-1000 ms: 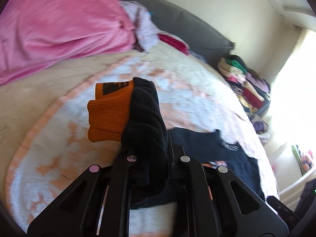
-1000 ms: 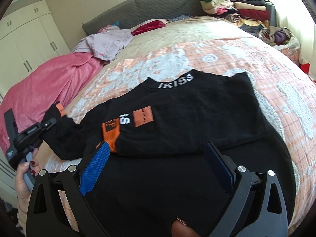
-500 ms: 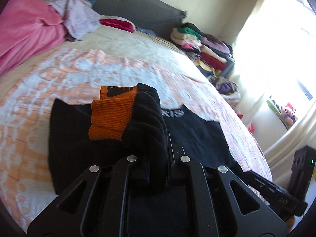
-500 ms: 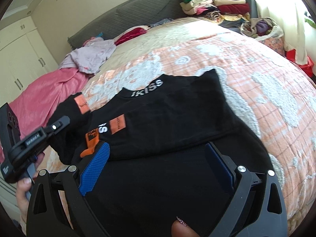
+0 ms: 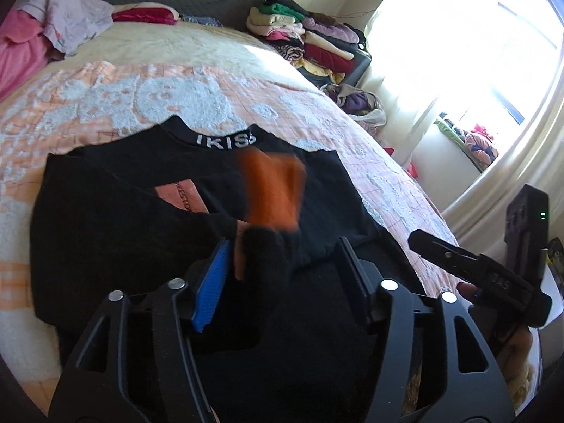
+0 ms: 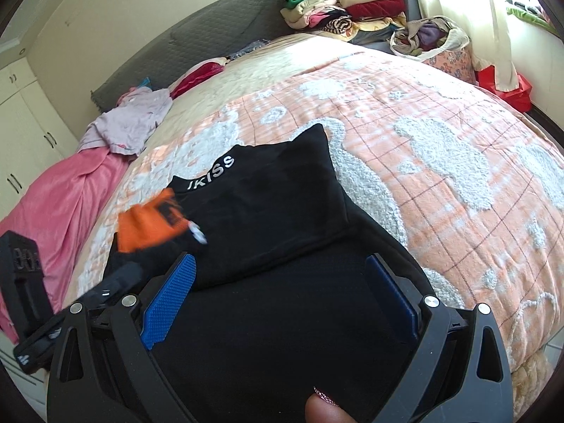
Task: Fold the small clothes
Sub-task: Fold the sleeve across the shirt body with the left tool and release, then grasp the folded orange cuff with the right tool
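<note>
A black sweatshirt [image 5: 105,218] with white "IKISS" lettering on the collar lies on the bed; it also shows in the right wrist view [image 6: 275,208]. My left gripper [image 5: 282,264] is open, and the black sleeve with its orange cuff [image 5: 275,194] lies blurred between the jaws, over the shirt body. In the right wrist view the orange cuff [image 6: 148,225] sits at the shirt's left side, next to the left gripper. My right gripper [image 6: 278,299] is open and empty just above the shirt's lower part.
The bed has an orange and white blanket [image 6: 440,176]. A pink cover [image 6: 60,204] and a lilac garment [image 6: 134,123] lie at its left. A stack of folded clothes [image 6: 345,3] and a bag of clothes [image 6: 430,35] stand beyond the far edge, near the window.
My left gripper has swung right over the shirt body and opened, letting go of the sleeve. The right gripper stayed open and shifted a little to the right.
</note>
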Tool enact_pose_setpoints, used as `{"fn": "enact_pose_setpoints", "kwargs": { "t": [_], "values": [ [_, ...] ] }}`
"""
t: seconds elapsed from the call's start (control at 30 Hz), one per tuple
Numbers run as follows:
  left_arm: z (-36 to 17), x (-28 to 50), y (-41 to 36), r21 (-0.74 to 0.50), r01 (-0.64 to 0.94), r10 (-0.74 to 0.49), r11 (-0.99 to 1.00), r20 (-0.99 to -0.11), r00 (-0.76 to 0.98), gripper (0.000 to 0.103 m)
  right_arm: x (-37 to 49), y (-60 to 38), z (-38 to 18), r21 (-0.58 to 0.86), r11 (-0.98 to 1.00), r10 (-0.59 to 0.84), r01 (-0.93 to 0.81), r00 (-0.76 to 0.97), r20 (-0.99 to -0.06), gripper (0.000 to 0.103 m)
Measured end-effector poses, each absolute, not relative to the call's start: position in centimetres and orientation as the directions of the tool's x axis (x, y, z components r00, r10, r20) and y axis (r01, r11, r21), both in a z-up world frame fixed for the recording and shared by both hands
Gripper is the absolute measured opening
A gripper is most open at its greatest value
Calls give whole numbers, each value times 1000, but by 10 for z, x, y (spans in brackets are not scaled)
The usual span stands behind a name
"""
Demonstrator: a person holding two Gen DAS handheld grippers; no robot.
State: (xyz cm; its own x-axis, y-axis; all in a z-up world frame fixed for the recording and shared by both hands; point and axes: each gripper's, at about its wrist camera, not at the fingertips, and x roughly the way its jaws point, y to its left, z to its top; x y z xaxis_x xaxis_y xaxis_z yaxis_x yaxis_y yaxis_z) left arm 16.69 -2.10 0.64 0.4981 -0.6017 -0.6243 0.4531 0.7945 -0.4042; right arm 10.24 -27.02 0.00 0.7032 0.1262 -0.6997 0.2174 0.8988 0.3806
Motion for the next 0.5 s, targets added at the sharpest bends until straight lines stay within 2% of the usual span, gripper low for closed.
{"fn": "enact_pose_setpoints", "kwargs": {
  "t": [0.1,0.3,0.4,0.5],
  "values": [
    [11,164,-7,-393,447,-591,804,-612,525,60,105,-263,-4,373,905,133,206,695,-707,96],
    [1,168,19,-286,362,-455,888,-662,595,63,114,-240,-15,349,921,152,174,663,-733,96],
    [-1,172,29,-273,335,-429,902,-669,607,67,120,-231,-24,339,925,161,169,637,-754,96],
    [-1,173,32,-207,318,-370,925,-672,641,74,122,-223,-36,340,925,176,167,604,-777,95]
  ]
}}
